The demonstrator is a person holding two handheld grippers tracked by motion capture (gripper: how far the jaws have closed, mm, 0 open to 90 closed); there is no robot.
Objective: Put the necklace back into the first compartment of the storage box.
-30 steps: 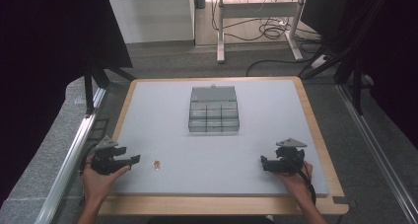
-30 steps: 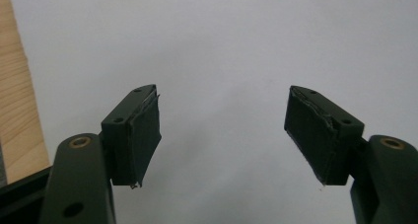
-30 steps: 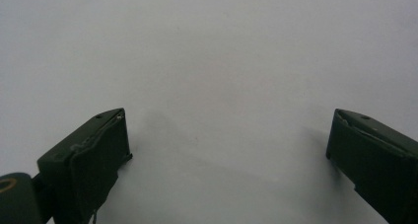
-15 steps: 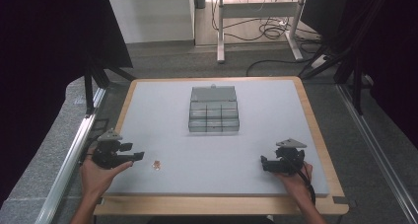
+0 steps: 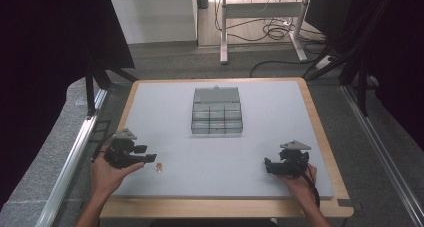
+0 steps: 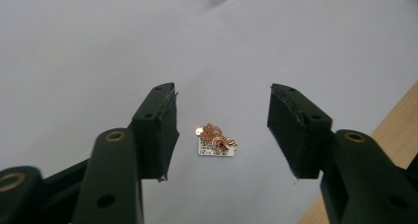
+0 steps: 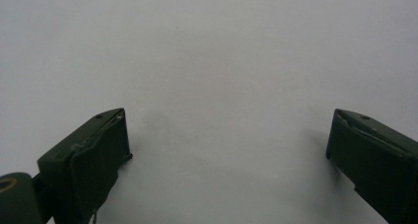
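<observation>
Left gripper (image 5: 149,158): near the front-left corner of the tabletop (image 5: 270,112), held in the person's left hand (image 5: 107,174), grey three-cornered plate on top, jaws pointing right along the front edge. Jaws released and apart, just been closing, nothing pressed between the pads. In the left gripper view (image 6: 222,128), black pads standing either side of the jewellery without touching it.

Rose-gold chain on a small white card (image 5: 158,167): lying flat on the grey tabletop just beside the left jaw tips, near the front edge, left of centre. In the left gripper view (image 6: 215,141), chain bunched in a loose heap over the card, a small pendant at its right end; wooden border of the table at the lower right. Nothing in the way between jaws and card.

Clear plastic compartment box (image 5: 216,112): middle of the tabletop toward the far edge, lid raised at the back, compartments in rows; contents too small to tell. Well apart from both grippers.

Right gripper (image 5: 270,166): near the front-right corner, in the person's right hand (image 5: 300,179), grey plate on top, cable trailing back over the wrist. Jaws released, spread wide; in the right gripper view (image 7: 229,150), bare grey surface between the pads.

Beyond the far edge: desk legs (image 5: 260,27) and loose cables on the floor.
</observation>
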